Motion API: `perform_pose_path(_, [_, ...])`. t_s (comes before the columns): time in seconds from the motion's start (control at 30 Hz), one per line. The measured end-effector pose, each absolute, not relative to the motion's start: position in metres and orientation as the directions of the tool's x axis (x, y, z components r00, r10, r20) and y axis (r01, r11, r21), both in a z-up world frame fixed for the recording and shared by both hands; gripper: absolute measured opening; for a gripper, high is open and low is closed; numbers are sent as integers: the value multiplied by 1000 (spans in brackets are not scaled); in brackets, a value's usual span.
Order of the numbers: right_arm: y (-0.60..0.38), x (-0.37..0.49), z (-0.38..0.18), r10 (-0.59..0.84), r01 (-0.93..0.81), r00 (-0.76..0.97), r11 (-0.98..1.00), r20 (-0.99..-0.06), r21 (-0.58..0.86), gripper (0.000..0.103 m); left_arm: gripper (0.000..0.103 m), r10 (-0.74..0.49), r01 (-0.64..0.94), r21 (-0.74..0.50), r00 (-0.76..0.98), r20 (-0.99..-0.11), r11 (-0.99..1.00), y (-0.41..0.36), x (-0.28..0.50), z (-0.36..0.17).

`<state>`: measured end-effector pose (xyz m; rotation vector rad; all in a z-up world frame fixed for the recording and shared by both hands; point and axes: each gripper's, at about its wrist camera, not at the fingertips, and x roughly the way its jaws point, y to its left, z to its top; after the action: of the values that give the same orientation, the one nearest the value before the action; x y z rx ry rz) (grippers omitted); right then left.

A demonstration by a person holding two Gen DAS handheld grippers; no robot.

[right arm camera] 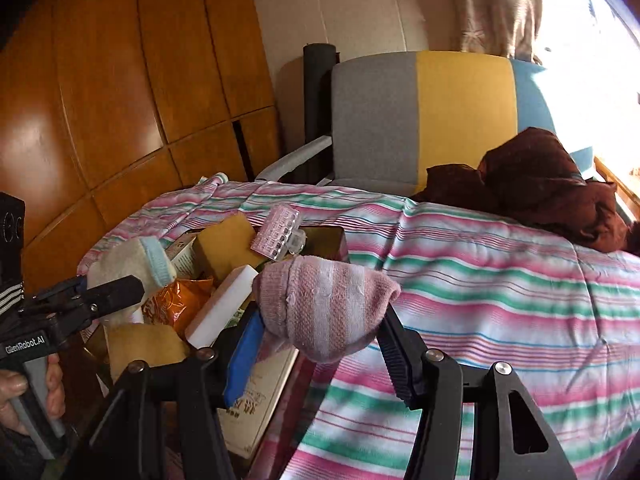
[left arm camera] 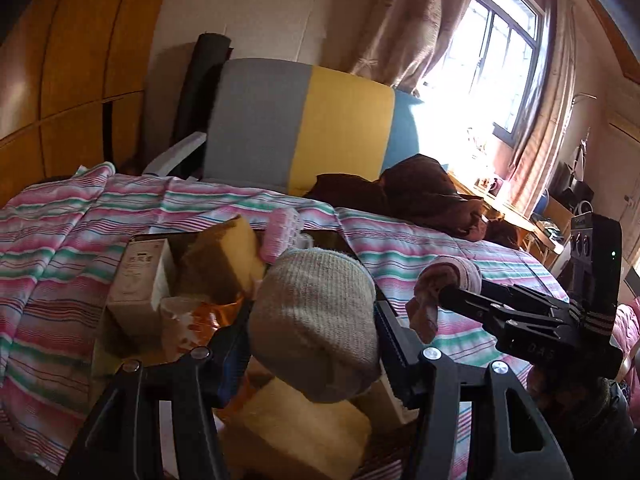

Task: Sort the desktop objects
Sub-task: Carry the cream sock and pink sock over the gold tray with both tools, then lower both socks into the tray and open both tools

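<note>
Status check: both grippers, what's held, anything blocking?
Left gripper shut on cream sock. Right gripper shut on pink sock. Both above cluttered box; nothing blocking.

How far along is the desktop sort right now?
Nothing looks sorted out yet. In hand: the left gripper holds a cream sock, the right gripper a pink striped sock. Left in the box: sponges, orange packet, white block, pink clip.

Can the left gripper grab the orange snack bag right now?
Probably not yet. The left gripper is already shut on a cream sock, so it has no free grip. The orange snack bag also sits partly under a white block.
</note>
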<state>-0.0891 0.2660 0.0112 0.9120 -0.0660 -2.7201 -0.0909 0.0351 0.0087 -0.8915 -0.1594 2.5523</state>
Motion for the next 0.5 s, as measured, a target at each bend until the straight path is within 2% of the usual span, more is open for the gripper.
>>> perform_pose_path(0.27, [241,-131,9,-237,290,-739,-957,-630,19,58,58,379,-271,-268,-734,-563,-924,-19,-103,3])
perform_pose_path(0.5, [215,-162,-17,-175,345,-694,-932,-699,-110,58,58,364,-231,-293,-735,-573,-928,-42,-114,-4])
